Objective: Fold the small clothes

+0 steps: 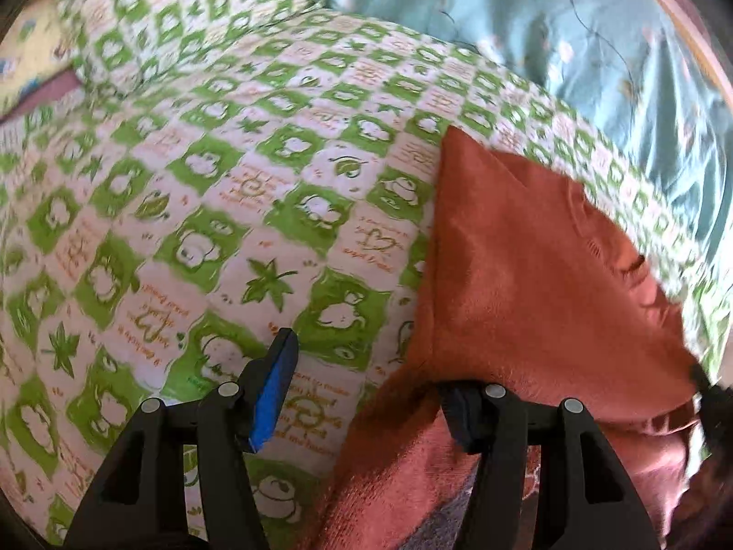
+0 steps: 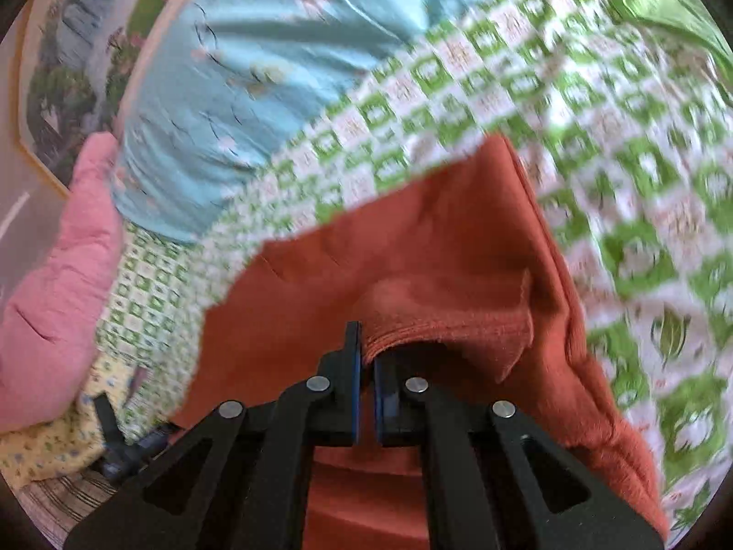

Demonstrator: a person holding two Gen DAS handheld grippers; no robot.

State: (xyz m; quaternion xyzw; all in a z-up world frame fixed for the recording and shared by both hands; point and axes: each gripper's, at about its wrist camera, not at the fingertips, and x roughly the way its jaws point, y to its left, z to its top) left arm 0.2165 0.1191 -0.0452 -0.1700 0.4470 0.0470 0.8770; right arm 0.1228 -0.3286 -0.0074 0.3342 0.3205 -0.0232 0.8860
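A rust-orange knit garment lies partly lifted on the bed, at the right of the left wrist view. My left gripper stands open. Its blue-padded left finger hangs over the bare sheet, and its right finger is tucked under the garment's lower edge, which drapes over it. In the right wrist view the same garment fills the middle. My right gripper is shut on a folded edge of it, and the cloth bunches up just past the fingertips.
A green-and-white checked sheet covers the bed, with a matching pillow at the far left. A teal floral blanket lies behind. A pink cloth and yellow floral fabric are at the left.
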